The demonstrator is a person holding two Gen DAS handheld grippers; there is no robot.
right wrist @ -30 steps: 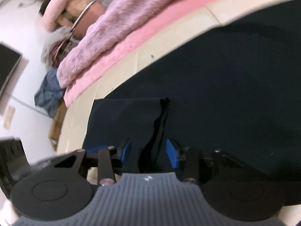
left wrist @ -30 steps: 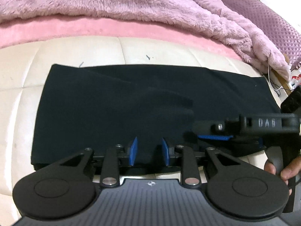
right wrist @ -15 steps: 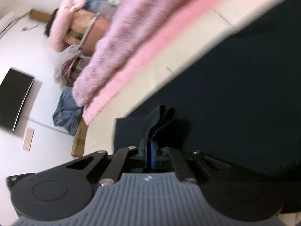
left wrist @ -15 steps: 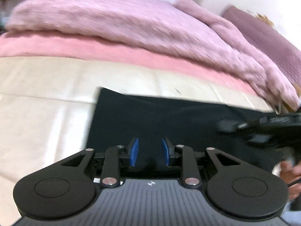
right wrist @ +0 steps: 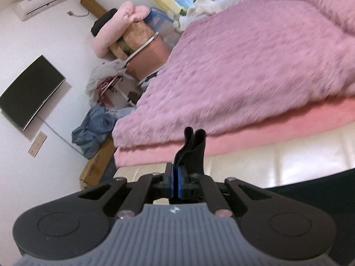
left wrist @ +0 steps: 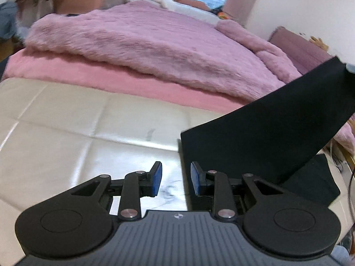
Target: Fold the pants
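On the cream bed surface (left wrist: 66, 133): we see the black pants (left wrist: 277, 133) near its right edge, one part lying flat, another drawn up into the air as a taut sheet toward the upper right.
Right gripper (right wrist: 176, 184): our blue pads are pressed together on a bunched fold of the pants (right wrist: 193, 150) — the cloth sticks up in two rounded lobes just past the tips.
Left gripper (left wrist: 175, 178): our jaws stand at a narrow gap, nothing between the pads; the left edge of the pants runs just beside the right-hand pad, over bare cream surface.
Far edge of the bed: a pink sheet (left wrist: 88, 75) borders the cream surface, and a fluffy mauve blanket (left wrist: 155, 44) lies heaped on it.
Beyond the bed — in the right wrist view: a dark wall screen (right wrist: 28, 90) and a blue cloth heap (right wrist: 95, 128) on the floor.
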